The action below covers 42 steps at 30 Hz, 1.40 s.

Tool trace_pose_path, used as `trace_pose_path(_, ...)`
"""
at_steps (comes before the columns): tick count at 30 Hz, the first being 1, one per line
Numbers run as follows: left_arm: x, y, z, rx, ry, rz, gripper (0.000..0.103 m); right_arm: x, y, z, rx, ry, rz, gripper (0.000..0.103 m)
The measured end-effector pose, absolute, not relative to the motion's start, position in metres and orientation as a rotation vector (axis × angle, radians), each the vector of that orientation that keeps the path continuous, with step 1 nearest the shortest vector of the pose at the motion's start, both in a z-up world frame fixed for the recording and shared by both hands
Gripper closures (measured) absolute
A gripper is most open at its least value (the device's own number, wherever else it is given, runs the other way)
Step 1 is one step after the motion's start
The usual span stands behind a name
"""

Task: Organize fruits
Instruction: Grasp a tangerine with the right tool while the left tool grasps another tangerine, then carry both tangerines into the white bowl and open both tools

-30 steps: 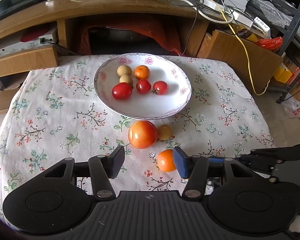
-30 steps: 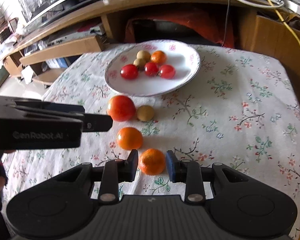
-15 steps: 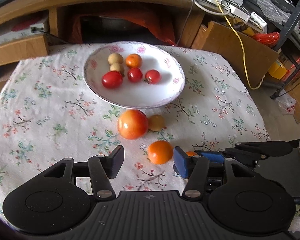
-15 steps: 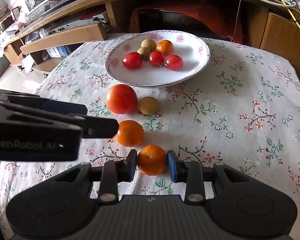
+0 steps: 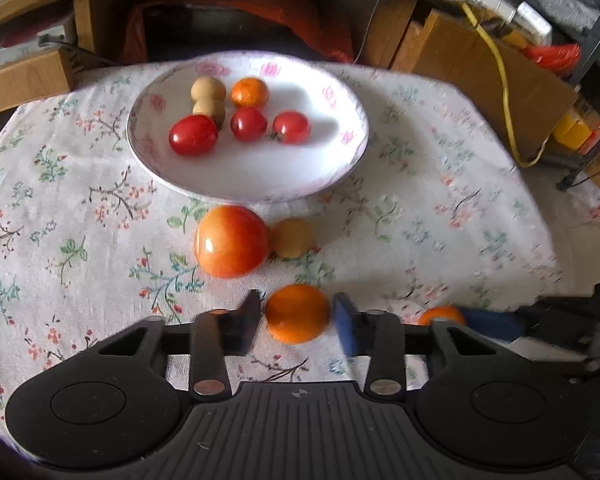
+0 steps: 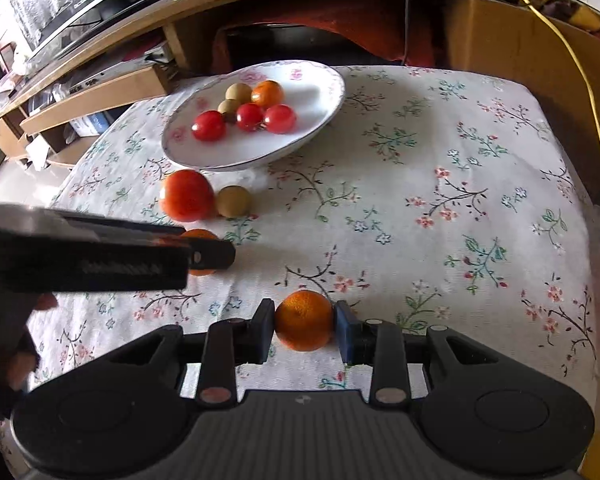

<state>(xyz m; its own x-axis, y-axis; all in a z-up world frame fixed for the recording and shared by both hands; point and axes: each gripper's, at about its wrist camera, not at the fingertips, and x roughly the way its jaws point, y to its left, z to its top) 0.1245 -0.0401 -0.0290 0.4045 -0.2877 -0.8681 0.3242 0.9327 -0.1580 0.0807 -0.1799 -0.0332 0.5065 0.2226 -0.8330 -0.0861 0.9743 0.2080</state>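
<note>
My left tongs [image 5: 296, 322] are closing around a small orange [image 5: 297, 313] on the flowered cloth [image 5: 420, 208], just nearer me than the big tomato [image 5: 231, 241] and the tan fruit [image 5: 291, 237] that sit touching before the white plate [image 5: 340, 160]. The pads look to be at its sides. To the right, my right tongs [image 6: 305, 330] are clenched on another orange [image 6: 305, 326], well short of the plate, which holds three red tomatoes, two tan fruits and one orange.
</note>
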Motion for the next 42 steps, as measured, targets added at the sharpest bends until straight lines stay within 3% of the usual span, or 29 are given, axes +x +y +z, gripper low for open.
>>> trace_pose_path(23, 0.058, -0.010, -0.019, 0.171, 1.100, -0.414, 0.060, 0.044, -0.148, -0.033, 0.001, 1.034, 0.253, 0.078)
trace_pose_path(30, 0.057, -0.009, -0.014, 0.144, 1.085, -0.452, 0.042, 0.043, -0.156, -0.032, 0.023, 1.048, 0.255, 0.072)
trace_pose_path(40, 0.060, -0.002, -0.016, 0.131, 1.095, -0.466, 0.041, 0.048, -0.143, -0.030, -0.023, 1.032, 0.277, 0.069)
trace_pose_path(42, 0.060, -0.003, -0.020, 0.146, 1.101, -0.466, 0.044, 0.049, -0.139, -0.033, -0.058, 1.033, 0.263, 0.069)
